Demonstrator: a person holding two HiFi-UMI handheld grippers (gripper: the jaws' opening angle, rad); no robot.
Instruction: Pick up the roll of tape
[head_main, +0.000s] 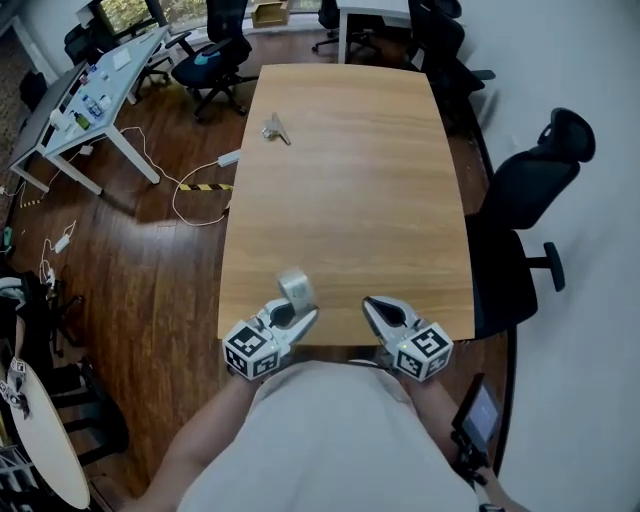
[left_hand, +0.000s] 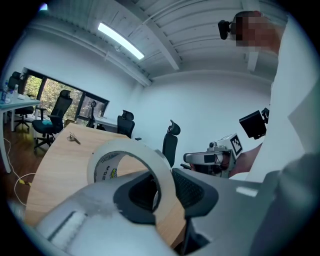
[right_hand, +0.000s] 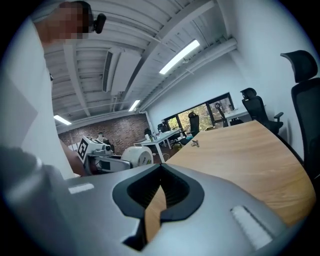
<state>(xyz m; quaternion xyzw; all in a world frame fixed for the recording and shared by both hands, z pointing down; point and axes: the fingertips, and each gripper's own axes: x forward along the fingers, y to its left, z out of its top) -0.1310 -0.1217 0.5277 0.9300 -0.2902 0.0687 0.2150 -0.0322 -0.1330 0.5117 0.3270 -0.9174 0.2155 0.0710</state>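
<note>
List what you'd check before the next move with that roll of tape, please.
1. Grip on the whitish roll of tape: ok, its wall is pinched between the left gripper's jaws.
2. Tape off the light wooden table: ok, it looks held above the near edge.
3. Right gripper free: ok, jaws together, nothing between them.
4. Small bunch of metal keys out of the way: ok, far down the table.
5. Grippers apart from each other: ok.
</note>
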